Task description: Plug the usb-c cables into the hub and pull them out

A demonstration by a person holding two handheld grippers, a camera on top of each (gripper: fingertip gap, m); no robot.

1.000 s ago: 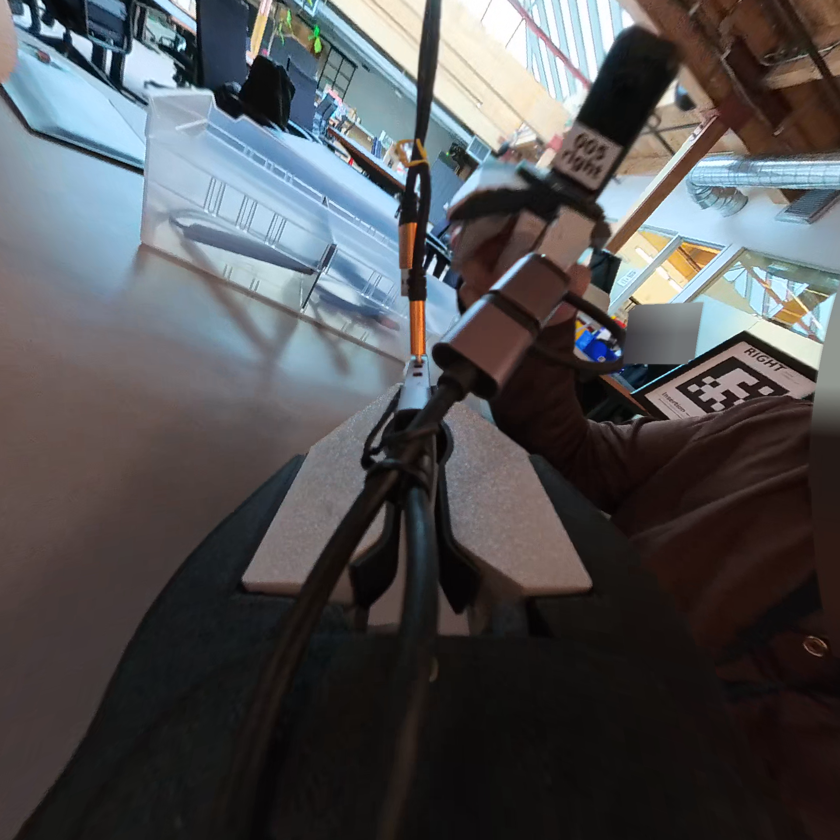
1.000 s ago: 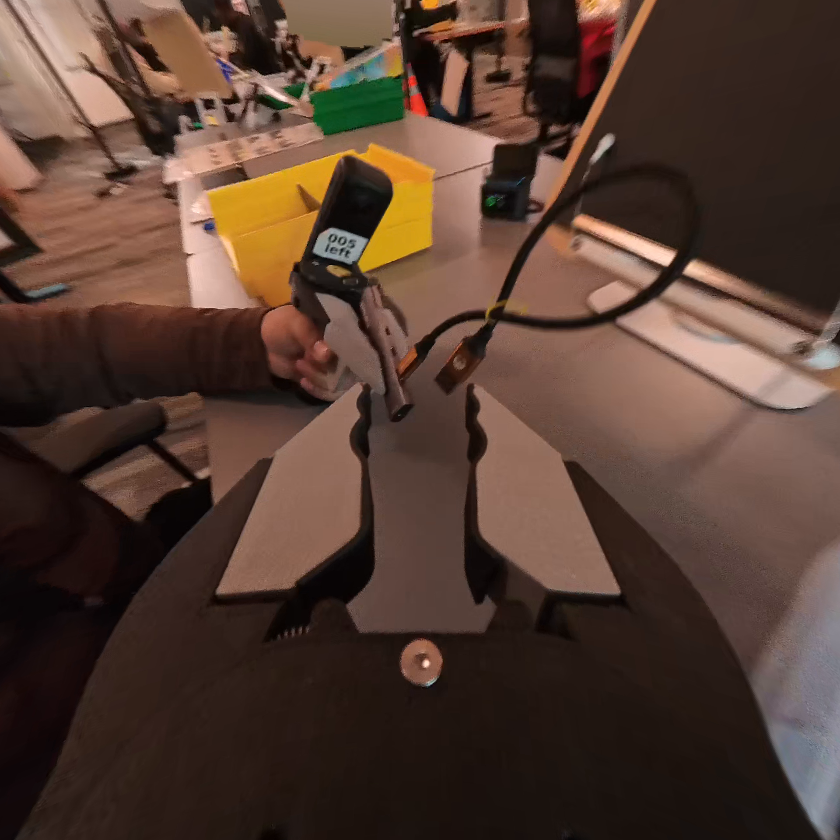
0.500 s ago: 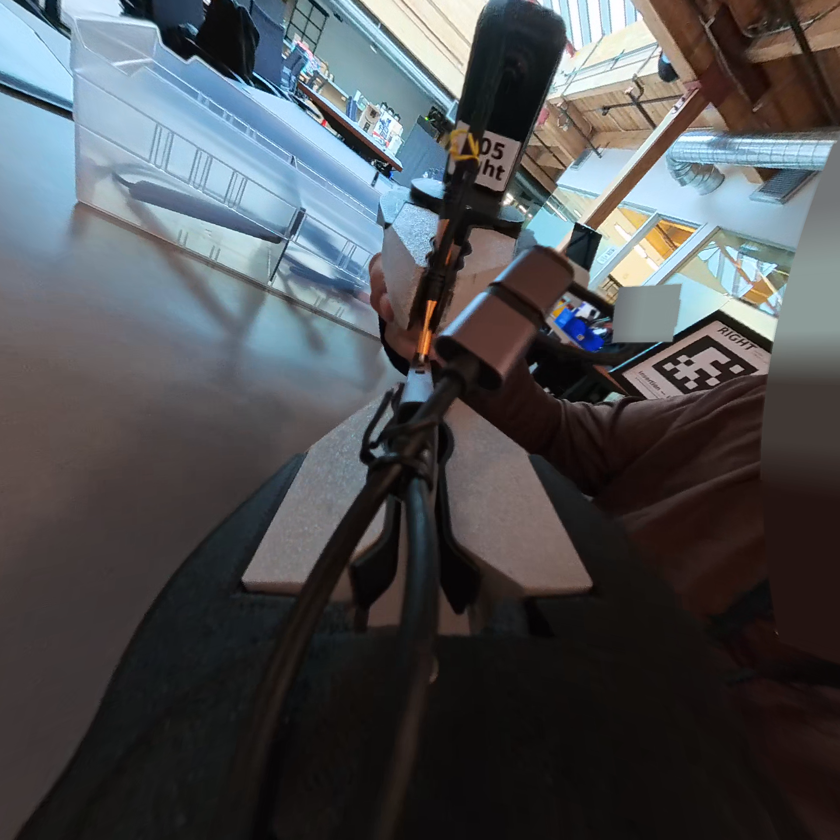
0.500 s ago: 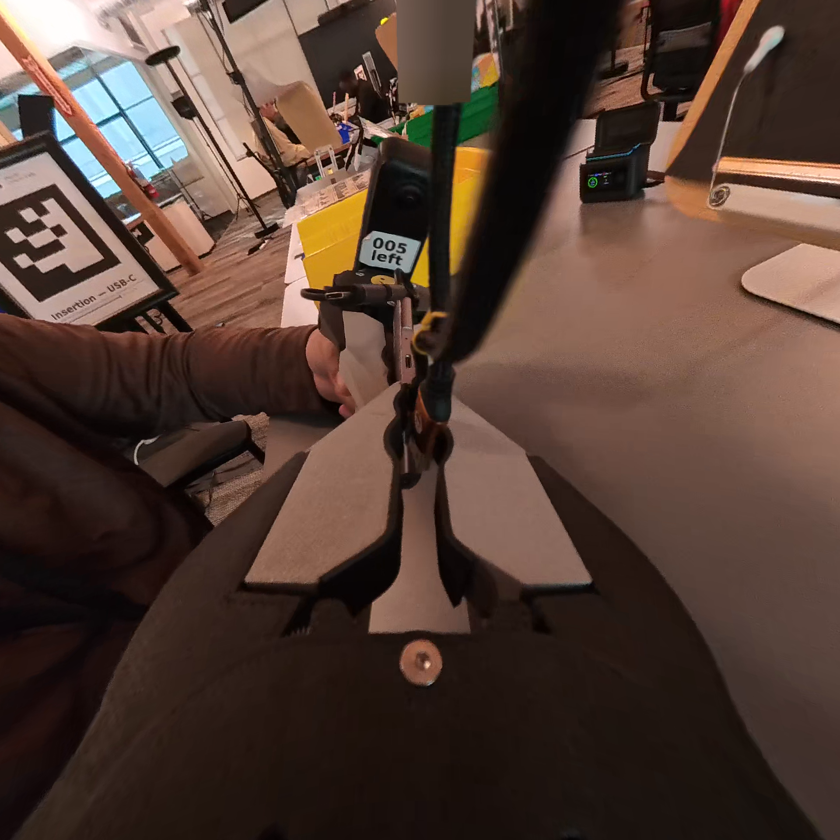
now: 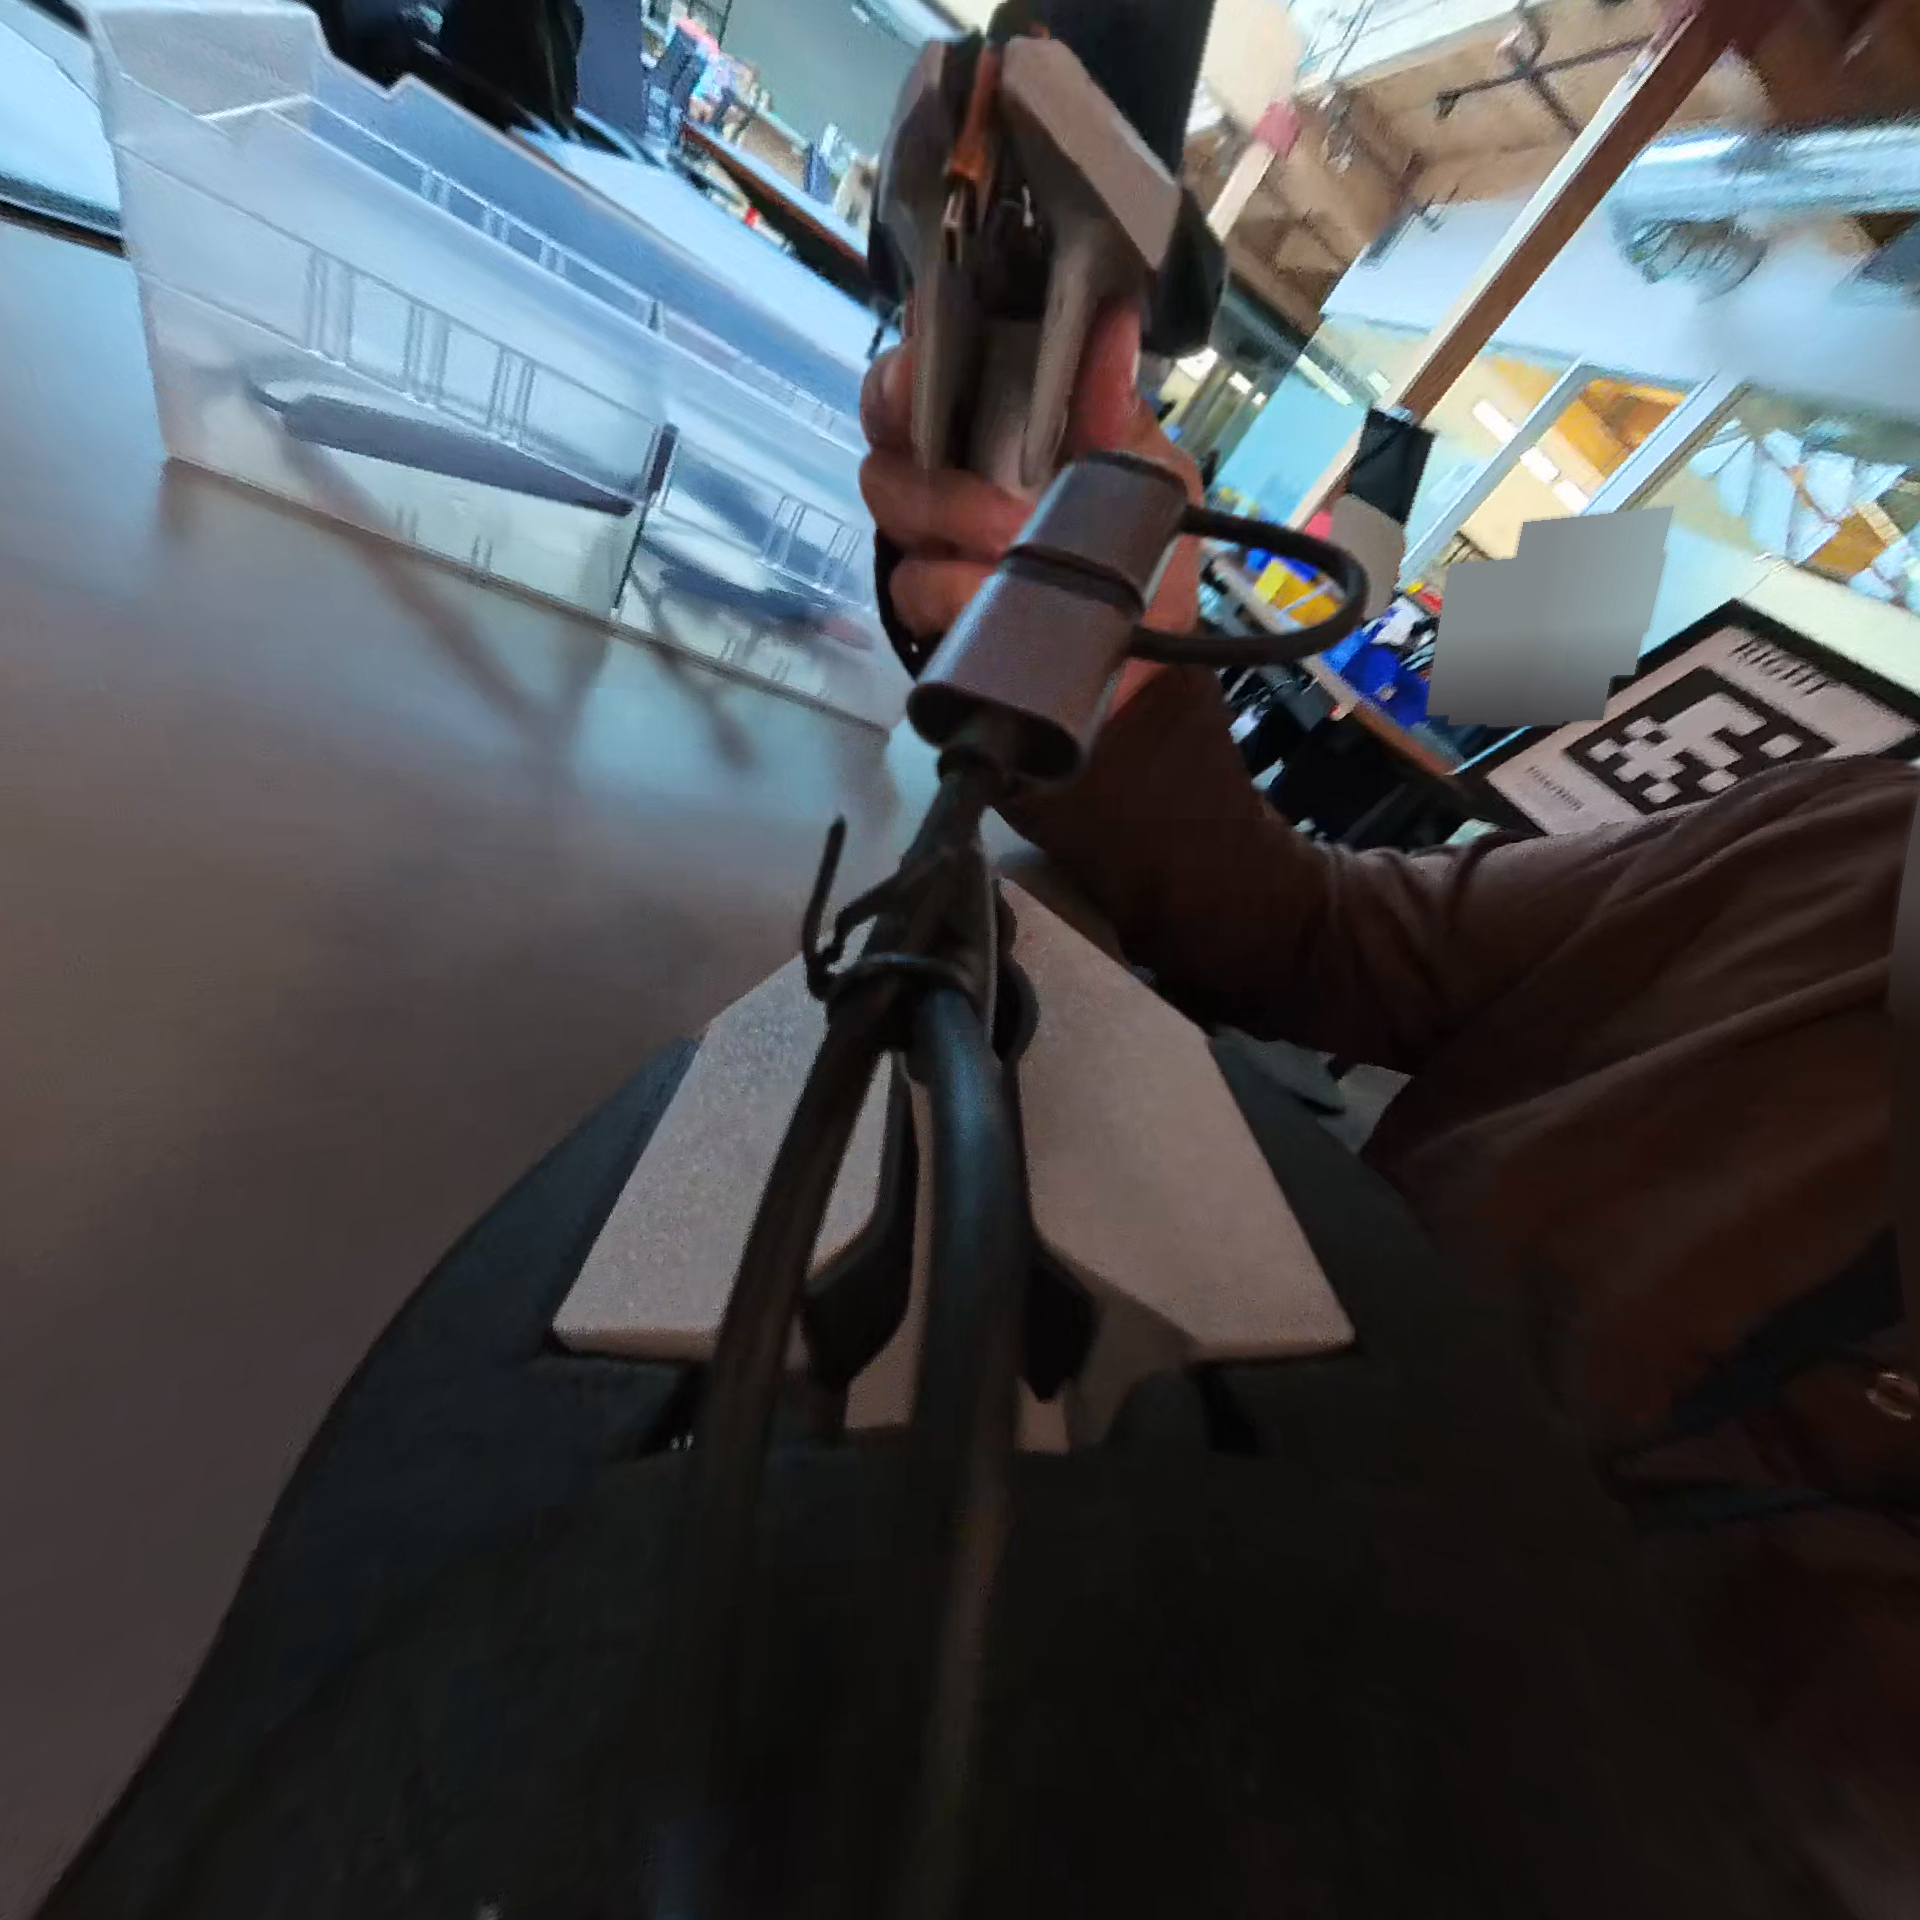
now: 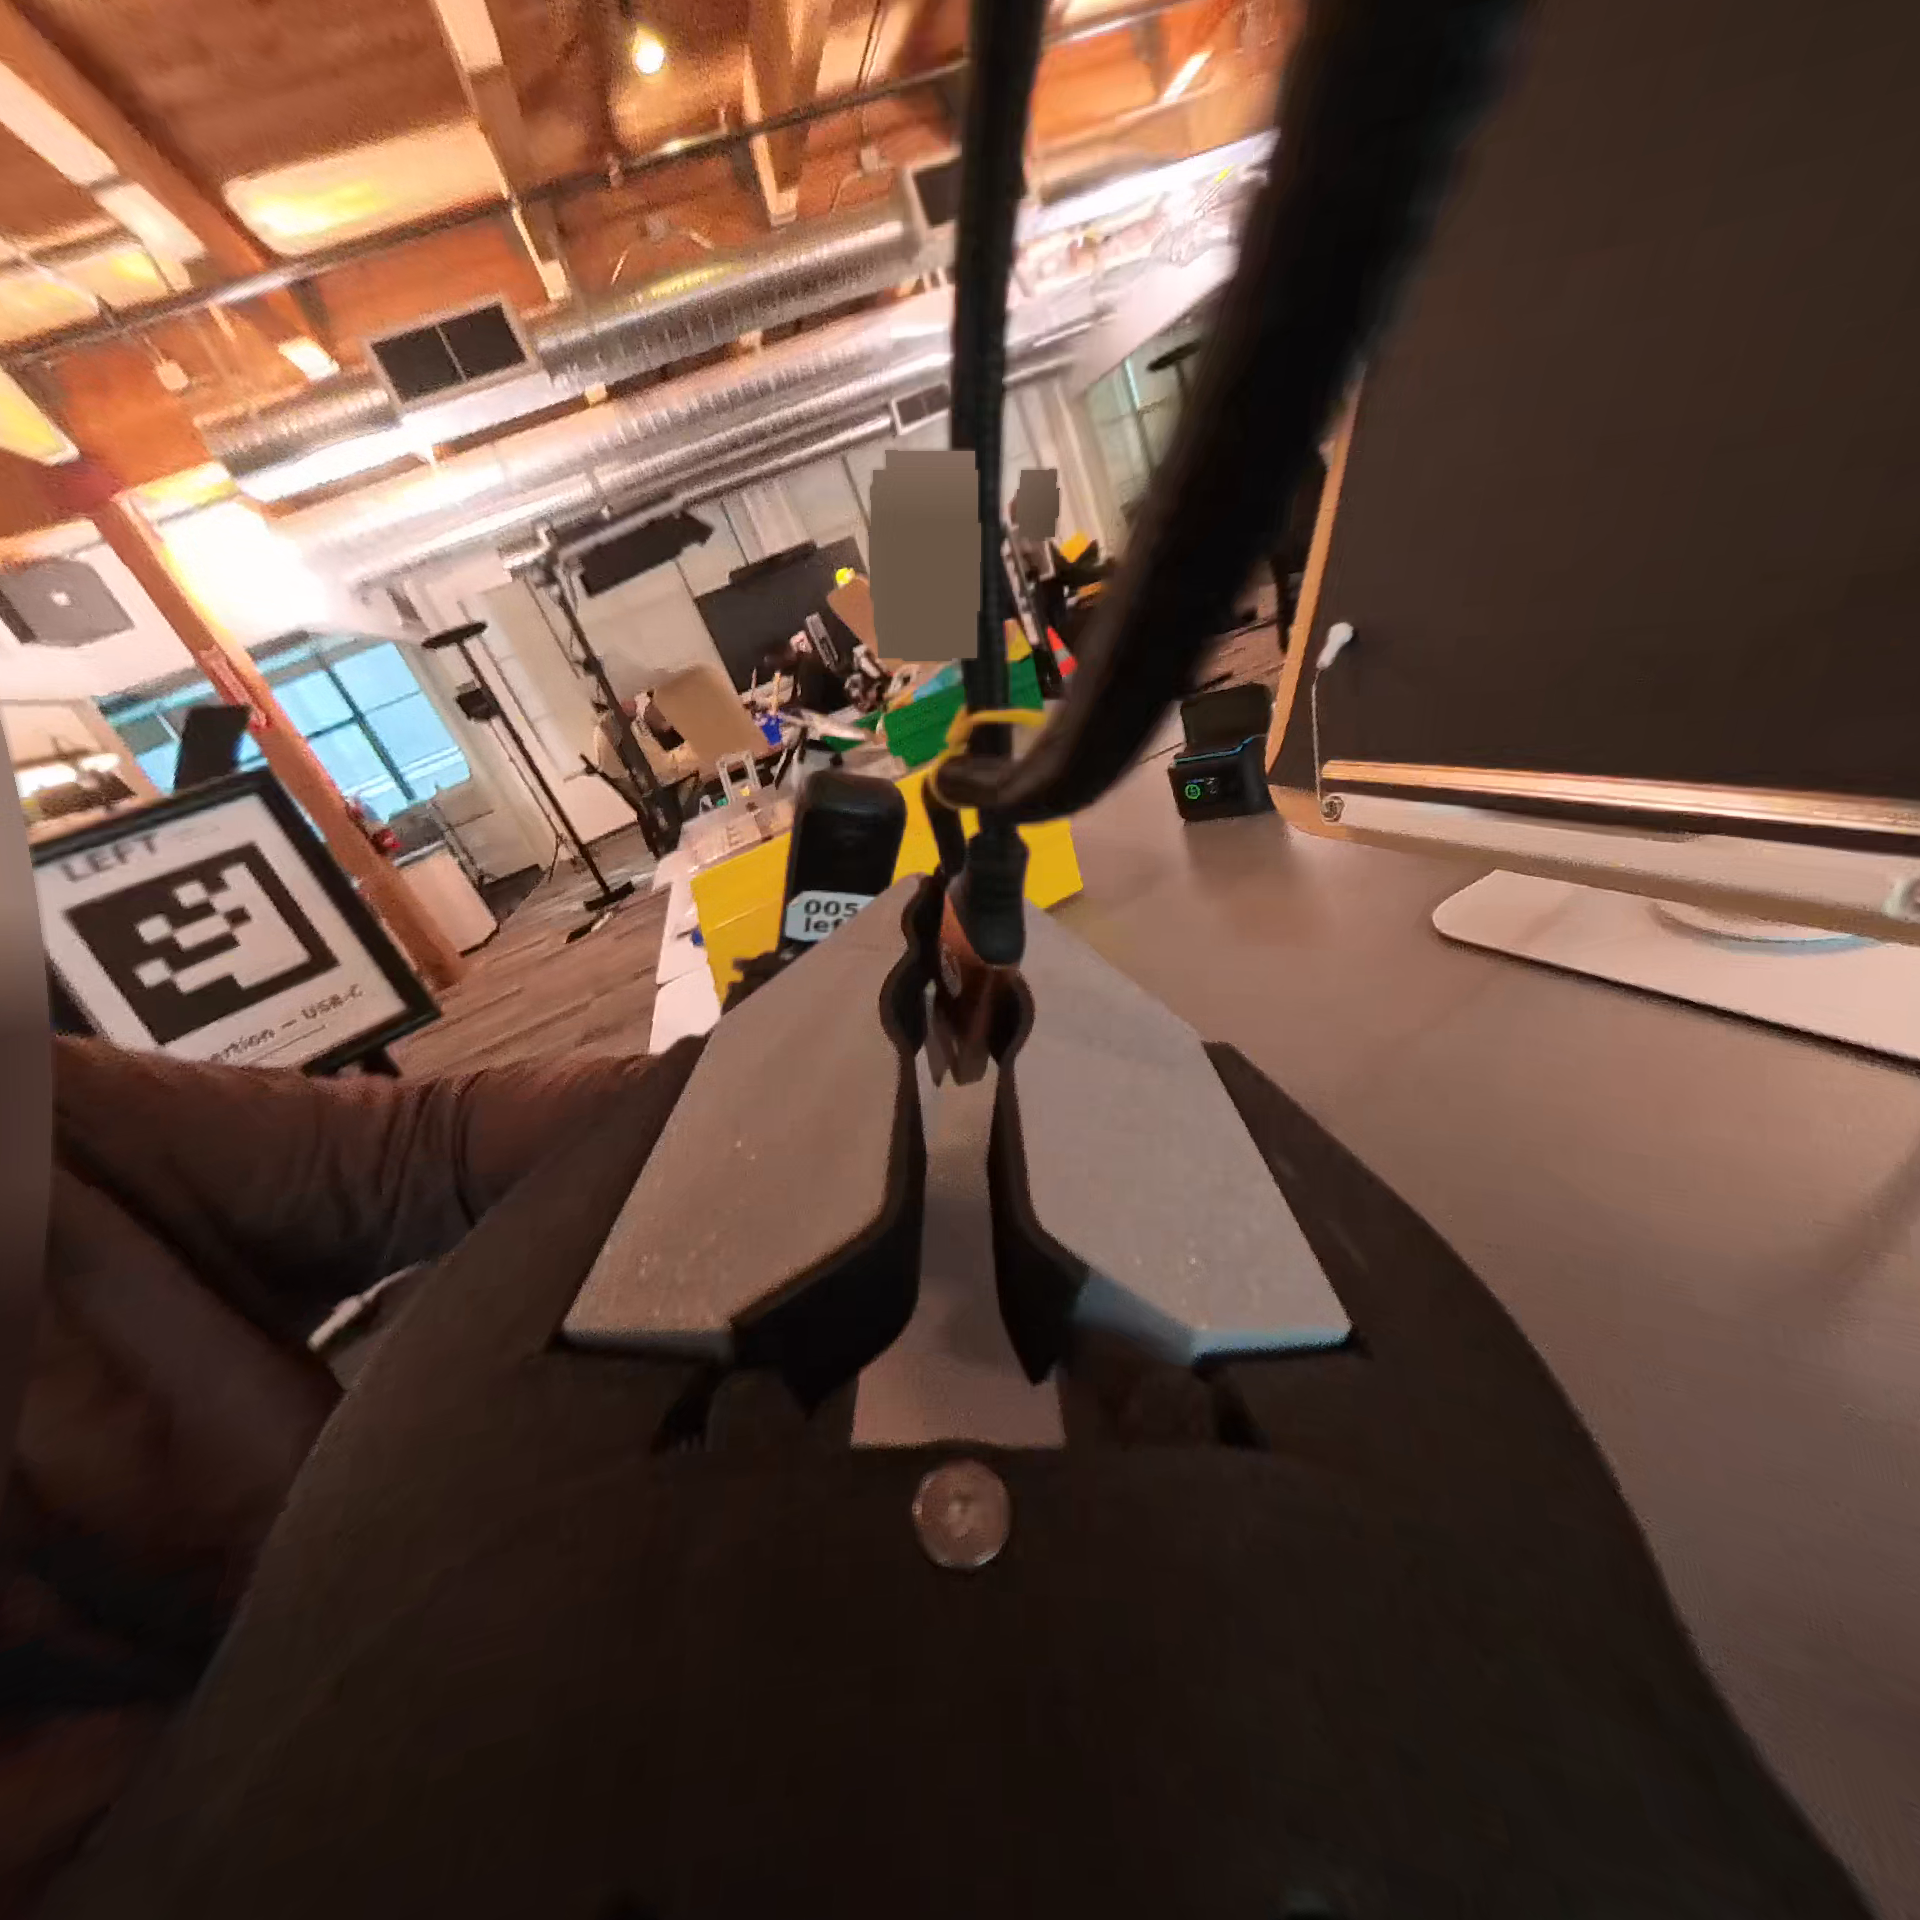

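My left gripper [image 5: 935,935] is shut on the black cable [image 5: 966,1091] that runs into the near end of the grey hub [image 5: 1049,623]. The hub sticks out just past my fingertips, above the table. A short black cable loop [image 5: 1299,592] leaves its right side. My right gripper [image 6: 961,1003] is shut on an orange USB-C plug [image 6: 961,987]. Its black cable [image 6: 987,416], tied with a yellow band [image 6: 982,722], rises out of view. In the left wrist view the right gripper [image 5: 987,197] is above and beyond the hub, with the orange plug [image 5: 966,166] clear of it.
A clear plastic bin [image 5: 395,343] stands on the table [image 5: 260,831] at far left. A monitor [image 6: 1662,468] on a white stand [image 6: 1662,935] is at right, with a small black device [image 6: 1221,753] and a yellow bin [image 6: 748,914] behind. Framed marker signs [image 5: 1704,748] [image 6: 218,935] stand beside the person's sleeve [image 5: 1558,987]. There is about 12 centimeters between the tips of the two grippers.
My right gripper was open a second ago, then closed on the orange plug by the hub. It has since lifted the plug up and away from the hub. My left gripper kept its grip.
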